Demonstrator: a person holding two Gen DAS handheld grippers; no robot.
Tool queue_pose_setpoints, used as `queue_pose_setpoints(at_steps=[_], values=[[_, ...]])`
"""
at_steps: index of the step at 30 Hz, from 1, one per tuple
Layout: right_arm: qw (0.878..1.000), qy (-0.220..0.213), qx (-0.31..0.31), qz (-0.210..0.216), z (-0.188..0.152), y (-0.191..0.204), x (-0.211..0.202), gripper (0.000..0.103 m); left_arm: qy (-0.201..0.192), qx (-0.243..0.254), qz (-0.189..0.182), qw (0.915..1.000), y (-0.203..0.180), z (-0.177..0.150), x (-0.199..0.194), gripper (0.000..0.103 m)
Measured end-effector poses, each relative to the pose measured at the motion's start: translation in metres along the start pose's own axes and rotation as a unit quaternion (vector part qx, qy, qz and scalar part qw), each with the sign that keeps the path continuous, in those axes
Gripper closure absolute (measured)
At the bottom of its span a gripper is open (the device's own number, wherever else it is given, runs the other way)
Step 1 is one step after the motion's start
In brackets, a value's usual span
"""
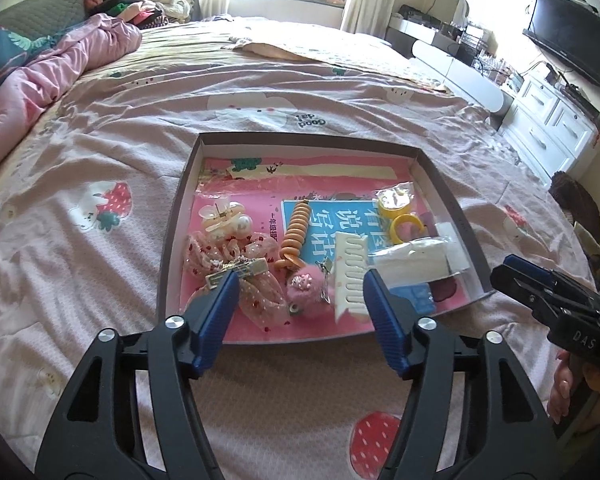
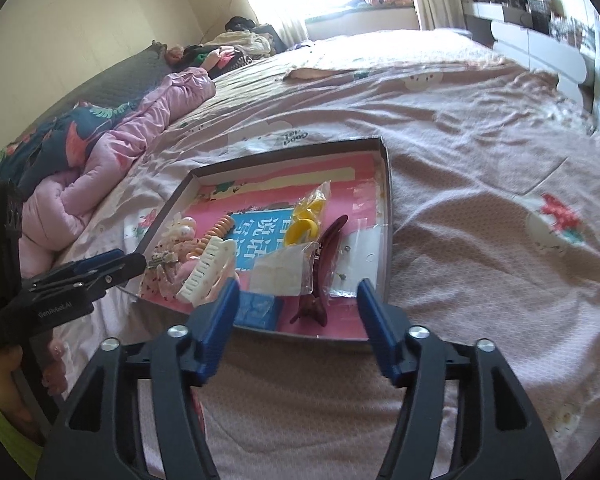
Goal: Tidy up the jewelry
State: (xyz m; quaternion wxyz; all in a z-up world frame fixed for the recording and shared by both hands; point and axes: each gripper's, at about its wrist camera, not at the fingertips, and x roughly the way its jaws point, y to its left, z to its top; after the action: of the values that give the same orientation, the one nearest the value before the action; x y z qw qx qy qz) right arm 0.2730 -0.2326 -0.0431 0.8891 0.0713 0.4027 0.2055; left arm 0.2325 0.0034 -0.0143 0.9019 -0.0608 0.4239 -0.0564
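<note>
Left wrist cam: sits behind left gripper, looks fwd and down along its fingers, close over near edge of tray on bed; window and TV far bkgd. Right wrist cam: same setup behind right gripper, angled down at tray from its near right corner, close range. Shared: tray w/ contents, bedspread, pink quilt, window. Each view catches the other gripper at frame edge: right gripper, left gripper.

Pink strawberry-print bedspread, bunched pink quilt, wall-mounted television, white drawer unit.
</note>
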Motion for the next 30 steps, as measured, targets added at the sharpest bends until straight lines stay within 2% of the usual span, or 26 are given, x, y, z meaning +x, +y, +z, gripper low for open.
queue_pose_setpoints(at_steps=[2,4,6,11,18,30], values=[[1.0,-0.008,-0.009,-0.004,-0.002,0.004,-0.01,0.027,-0.005,-0.001,0.001,1.0,0.0,-0.002,-0.007,0.035],[1.0,-0.018,-0.02,-0.011,-0.005,0.01,-0.02,0.023,-0.011,-0.008,-0.001,0.9999,0.002,-0.005,-0.017,0.03],[0.999,-0.025,-0.031,-0.016,-0.008,0.015,-0.028,0.017,-0.016,-0.017,-0.006,0.9997,0.004,-0.008,-0.025,0.018],[0.998,-0.04,-0.045,-0.019,-0.015,0.026,-0.045,0.009,-0.03,-0.025,-0.004,0.9993,0.006,-0.017,-0.045,0.011],[0.995,-0.064,-0.072,-0.025,-0.031,0.04,-0.069,0.007,-0.038,-0.015,0.012,0.9991,0.003,-0.041,-0.065,0.011],[0.995,-0.055,-0.076,-0.024,-0.066,0.054,-0.082,0.007,-0.048,-0.021,0.02,0.9985,0.001,-0.085,-0.088,0.011]])
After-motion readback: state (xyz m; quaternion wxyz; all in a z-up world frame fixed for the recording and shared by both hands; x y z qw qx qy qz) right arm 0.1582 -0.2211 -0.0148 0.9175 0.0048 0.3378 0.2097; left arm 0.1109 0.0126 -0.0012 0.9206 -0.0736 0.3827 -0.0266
